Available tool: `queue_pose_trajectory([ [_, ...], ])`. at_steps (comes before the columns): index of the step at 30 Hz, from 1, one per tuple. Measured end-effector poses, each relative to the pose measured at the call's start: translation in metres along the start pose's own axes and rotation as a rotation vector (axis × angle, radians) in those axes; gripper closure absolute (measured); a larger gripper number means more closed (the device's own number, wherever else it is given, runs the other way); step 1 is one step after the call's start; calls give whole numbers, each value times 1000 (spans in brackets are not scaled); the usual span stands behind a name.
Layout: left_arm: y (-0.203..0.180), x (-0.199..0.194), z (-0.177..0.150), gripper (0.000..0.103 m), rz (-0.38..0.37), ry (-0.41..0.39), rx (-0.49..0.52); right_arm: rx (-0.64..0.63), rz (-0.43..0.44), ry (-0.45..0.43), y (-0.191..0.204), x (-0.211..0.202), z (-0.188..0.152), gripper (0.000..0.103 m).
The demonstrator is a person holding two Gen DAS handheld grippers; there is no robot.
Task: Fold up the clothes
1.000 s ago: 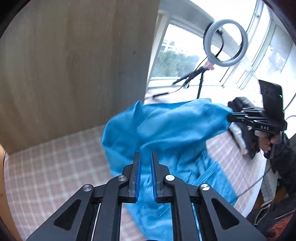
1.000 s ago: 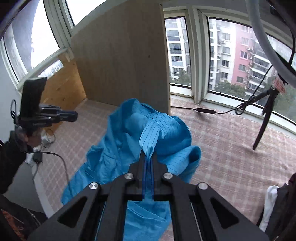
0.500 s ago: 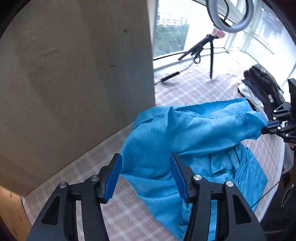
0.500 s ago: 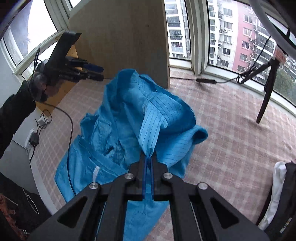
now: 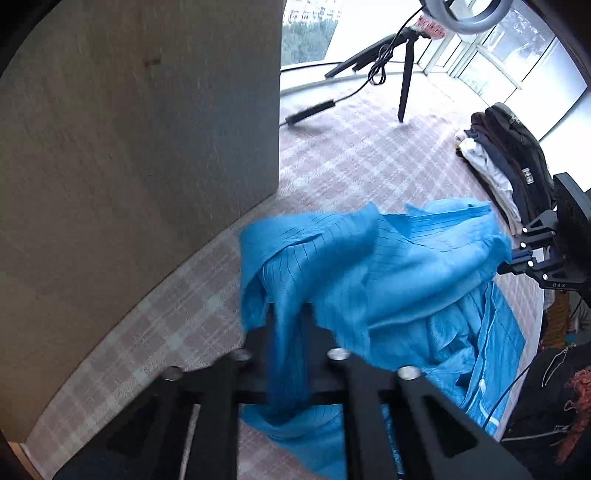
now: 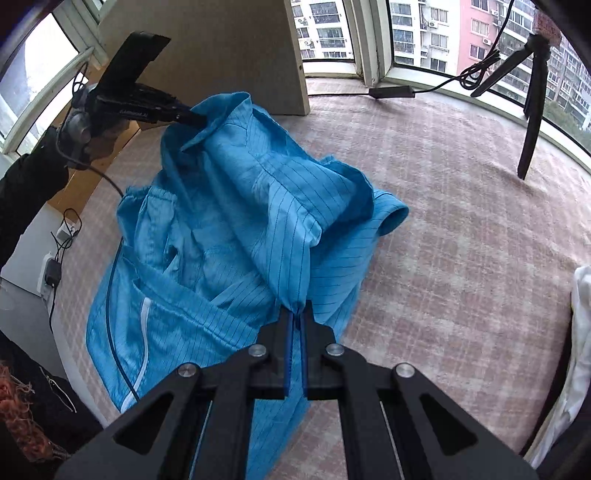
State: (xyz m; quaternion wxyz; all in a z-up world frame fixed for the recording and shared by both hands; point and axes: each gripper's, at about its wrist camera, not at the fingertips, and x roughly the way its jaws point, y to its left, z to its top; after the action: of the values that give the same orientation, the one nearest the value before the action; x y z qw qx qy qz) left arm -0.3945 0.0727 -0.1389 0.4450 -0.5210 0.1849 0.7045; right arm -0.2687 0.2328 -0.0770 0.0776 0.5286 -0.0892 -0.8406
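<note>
Now both grippers clamp the blue garment [image 6: 229, 236]: right gripper [image 6: 296, 321] pinches it at lower centre, left gripper [image 6: 192, 120] grips its collar at upper left

A bright blue garment with thin dark pinstripes [image 6: 236, 236] shows a white strip [image 6: 144, 314] along one seam near its lower edge. It lies on a pink-and-cream plaid cloth [image 6: 461, 229] that covers the surface. The black right gripper [image 6: 296, 325] has vivid blue pads [image 6: 290, 354] on its inner faces; the left gripper [image 6: 192, 119] is black too. A pale tan wooden board [image 5: 140, 147] with faint grain stands at the cloth's far edge. A black tripod [image 5: 404, 74] carries a pale grey ring light [image 5: 465, 18]. Near the cloth's right edge sits a pile of dark brown, navy and white clothes [image 5: 506, 162]. Outside the window stands a pink building [image 6: 476, 33].
</note>
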Motion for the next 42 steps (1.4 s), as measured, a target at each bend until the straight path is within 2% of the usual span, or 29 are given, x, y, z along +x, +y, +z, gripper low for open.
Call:
queue_pose_trajectory([
  [6,-42,-74,-26,101,12,-190,26,25,-69,-139,-7,-24,39,99],
  [8,-61,-92,-47,102,32,-215,46,45,-68,-198,-6,-40,48,99],
  [11,-89,-117,-79,101,63,-246,77,32,-77,-269,8,-70,45,99],
  [13,-108,-134,-101,101,84,-266,98,18,-85,-296,19,-89,28,99],
  [15,-121,-131,-133,101,55,-238,57,44,-42,-304,29,-105,-3,99],
  [17,-129,-114,-173,101,23,-166,-8,61,13,-270,39,-111,-43,99],
  [20,-137,-76,-234,101,0,-18,-103,108,82,-131,53,-91,-108,100],
  [22,-139,-65,-252,101,19,34,-127,116,95,-18,62,-66,-142,101],
  [25,-140,-50,-275,101,54,100,-153,69,64,50,75,-52,-162,101],
  [27,-140,-61,-264,96,76,49,-161,51,20,32,77,-58,-157,98],
  [29,-139,-74,-248,75,95,-18,-173,73,-6,-27,70,-66,-142,92],
  [30,-139,-77,-237,72,101,-41,-180,80,-19,-67,67,-71,-134,83],
  [31,-139,-80,-226,64,108,-60,-185,83,-31,-93,65,-73,-125,75],
  [32,-139,-78,-216,60,107,-66,-210,78,-43,-97,65,-71,-116,56],
  [33,-140,-75,-207,59,104,-68,-242,86,-48,-99,65,-67,-108,49],
  [36,-144,-69,-188,59,133,-84,-360,179,-6,-123,67,-57,-83,49],
  [37,-149,-66,-182,57,134,-90,-371,172,-4,-127,72,-52,-76,49],
  [40,-167,-48,-171,48,231,-76,-322,142,-12,-130,88,-36,-54,48],
  [42,-166,-32,-165,47,267,-22,-309,84,-79,-87,97,-15,-43,48],
])
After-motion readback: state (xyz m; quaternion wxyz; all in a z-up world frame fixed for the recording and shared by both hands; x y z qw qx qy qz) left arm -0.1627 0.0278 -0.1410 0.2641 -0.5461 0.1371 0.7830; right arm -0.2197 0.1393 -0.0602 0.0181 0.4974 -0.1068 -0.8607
